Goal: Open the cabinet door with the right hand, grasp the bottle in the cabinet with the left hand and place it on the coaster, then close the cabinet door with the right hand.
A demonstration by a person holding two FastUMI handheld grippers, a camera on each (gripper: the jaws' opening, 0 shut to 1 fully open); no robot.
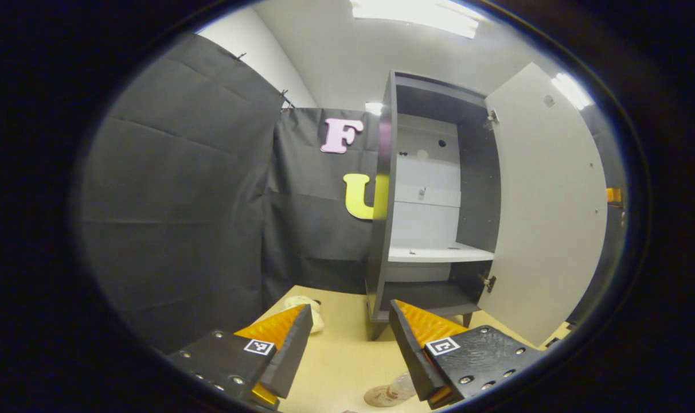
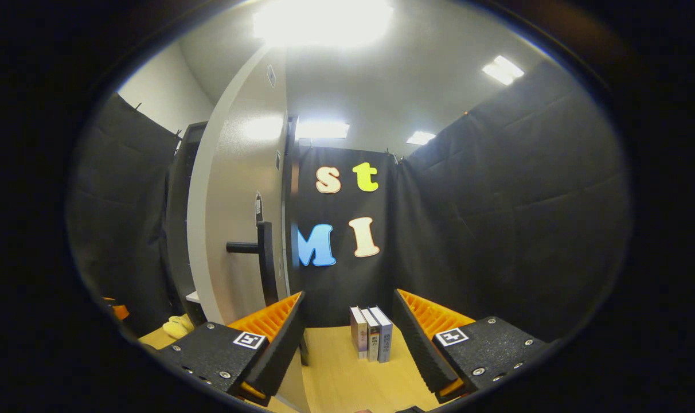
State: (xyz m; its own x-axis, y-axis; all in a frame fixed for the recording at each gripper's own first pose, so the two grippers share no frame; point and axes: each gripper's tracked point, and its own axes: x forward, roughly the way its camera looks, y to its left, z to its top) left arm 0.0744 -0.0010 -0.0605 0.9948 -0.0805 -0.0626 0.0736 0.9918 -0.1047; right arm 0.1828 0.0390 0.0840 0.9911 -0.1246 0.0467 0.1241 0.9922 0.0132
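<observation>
In the left gripper view, left gripper (image 1: 350,338) spread wide, holding nothing; bottle (image 1: 398,389) low on the table just beside its right finger, already out of the cabinet (image 1: 382,229), whether on the coaster cannot be told. Door (image 1: 548,218) swung fully open, rightmost. In the right gripper view, handle (image 2: 261,252) up and left of the right gripper (image 2: 347,332), long axis upright; fingers wide apart, empty, nearer for the closing push.

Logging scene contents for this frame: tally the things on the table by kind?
Cabinet, door open: 1
Bottle, near the left gripper's fingers: 1
Books, upright in a row: 3
Pale soft item, kind unclear: 1
Total: 6
</observation>
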